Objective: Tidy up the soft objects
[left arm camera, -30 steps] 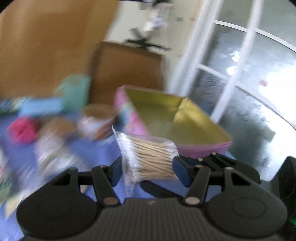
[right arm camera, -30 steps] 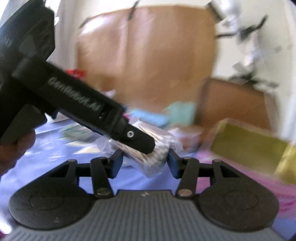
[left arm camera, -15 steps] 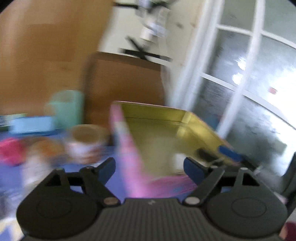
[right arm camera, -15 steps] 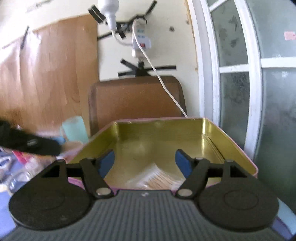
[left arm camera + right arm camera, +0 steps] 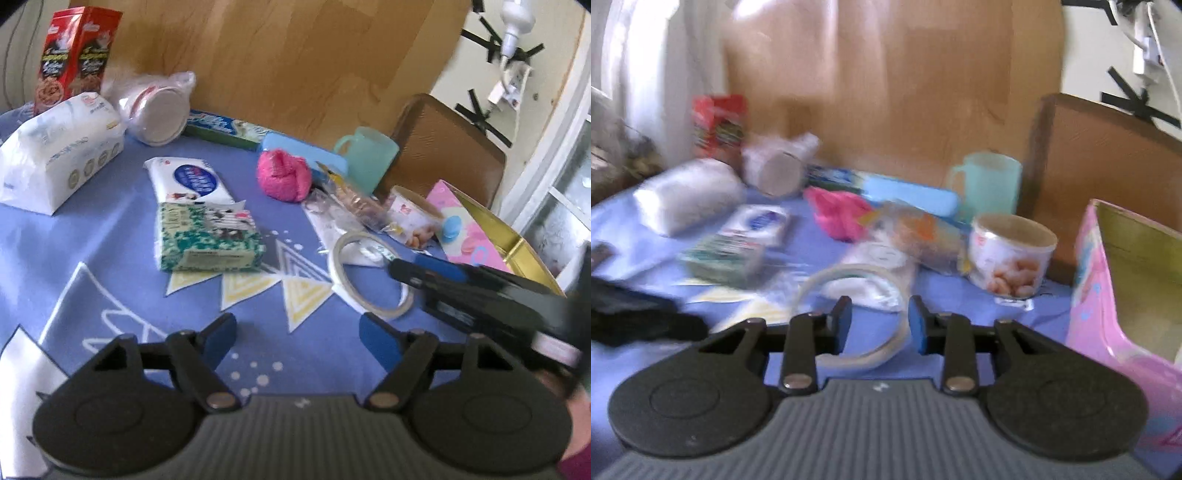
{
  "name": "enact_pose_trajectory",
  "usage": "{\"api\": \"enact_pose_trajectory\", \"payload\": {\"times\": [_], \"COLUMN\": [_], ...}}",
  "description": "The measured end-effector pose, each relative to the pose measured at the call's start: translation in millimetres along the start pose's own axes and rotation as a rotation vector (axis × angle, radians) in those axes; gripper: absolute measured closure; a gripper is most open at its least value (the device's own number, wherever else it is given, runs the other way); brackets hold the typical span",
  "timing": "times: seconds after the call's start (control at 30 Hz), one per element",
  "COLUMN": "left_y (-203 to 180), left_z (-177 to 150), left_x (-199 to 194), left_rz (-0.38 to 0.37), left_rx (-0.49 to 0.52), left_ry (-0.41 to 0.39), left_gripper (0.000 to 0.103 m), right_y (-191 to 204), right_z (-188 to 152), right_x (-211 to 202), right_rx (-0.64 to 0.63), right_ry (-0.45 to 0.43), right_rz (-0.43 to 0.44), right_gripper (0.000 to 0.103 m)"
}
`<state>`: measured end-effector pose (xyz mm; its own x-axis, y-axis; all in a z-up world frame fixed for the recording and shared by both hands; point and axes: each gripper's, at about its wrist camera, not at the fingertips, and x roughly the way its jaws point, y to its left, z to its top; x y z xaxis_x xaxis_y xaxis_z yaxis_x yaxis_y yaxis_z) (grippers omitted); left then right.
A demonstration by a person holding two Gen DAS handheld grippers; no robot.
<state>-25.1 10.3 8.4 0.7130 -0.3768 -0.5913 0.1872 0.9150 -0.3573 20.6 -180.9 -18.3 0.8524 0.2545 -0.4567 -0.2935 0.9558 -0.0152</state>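
Observation:
My left gripper (image 5: 299,334) hangs over bare blue cloth, its jaws closing with nothing between them. My right gripper (image 5: 879,323) is low over a clear tape ring (image 5: 857,314), jaws closing; the ring's rim shows between the fingertips, but no pad presses on it. In the left wrist view the right gripper's fingers (image 5: 424,271) reach in from the right above the tape ring (image 5: 369,280). A pink fluffy ball (image 5: 282,175), a white tissue pack (image 5: 194,181) and a green tissue pack (image 5: 210,240) lie mid-table. The pink tin (image 5: 476,236), gold inside, stands open at the right.
A big white bag (image 5: 59,147), a red box (image 5: 74,55) and bagged cups (image 5: 159,107) crowd the back left. A teal mug (image 5: 369,158), blue case (image 5: 306,155), small can (image 5: 413,218) and snack bags sit near the tin. A brown chair back (image 5: 450,144) stands behind.
A second ago each gripper held a clear bag, the left one cotton swabs. Both opened over the pink tin, then swung left and down over the table, with nothing in them.

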Motion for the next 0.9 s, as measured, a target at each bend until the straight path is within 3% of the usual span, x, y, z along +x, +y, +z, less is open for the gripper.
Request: {"api": "enact_pose_trajectory", "payload": {"times": [0.1,0.13,0.2,0.33,0.37,0.43,0.5,0.67,0.83,0.9], "left_y": [-11.5,-13.2,-22.9,-43.3,-51.1,-63.2,-74.5,-110.6,-190.7,-222.2], "left_z": [4.8,4.3,9.8,14.6,13.8,10.8,11.2,36.0,60.6,62.5], "left_x": [9.8,12.4,28.4,48.1,52.3,57.6,58.3,49.3,61.9,72.9], "left_rz": [-0.038,-0.042,-0.043,-0.053,-0.051,-0.04,-0.033,-0.137,-0.249,-0.271], "left_rx": [0.033,0.041,0.053,0.08,0.102,0.137,0.153,0.188,0.306,0.362], "left_ry": [0.015,0.027,0.059,0.078,0.081,0.095,0.102,0.044,0.004,-0.011], "left_gripper": [0.03,0.035,0.04,0.049,0.064,0.08,0.081,0.081,0.081,0.073], "right_y": [-16.4,-22.1,-30.2,-25.8,-23.0,-19.6,-18.4,-38.1,-89.3,-116.8], "right_z": [-6.1,-7.3,-11.2,-30.6,-33.6,-36.9,-37.3,-24.5,-19.9,-21.7], "right_x": [12.0,7.6,-4.8,-34.5,-39.0,-45.1,-53.4,-83.8,-120.9,-125.7], "right_rx": [0.081,0.115,0.163,0.164,0.153,0.141,0.132,0.154,0.207,0.261], "right_ry": [0.075,0.078,0.085,0.069,0.059,0.029,-0.027,-0.185,-0.296,-0.295], "right_rz": [-0.006,0.016,0.04,0.041,0.034,0.03,-0.011,-0.113,-0.268,-0.322], "right_gripper": [0.068,0.082,0.089,0.09,0.09,0.09,0.09,0.088,0.088,0.089]}}
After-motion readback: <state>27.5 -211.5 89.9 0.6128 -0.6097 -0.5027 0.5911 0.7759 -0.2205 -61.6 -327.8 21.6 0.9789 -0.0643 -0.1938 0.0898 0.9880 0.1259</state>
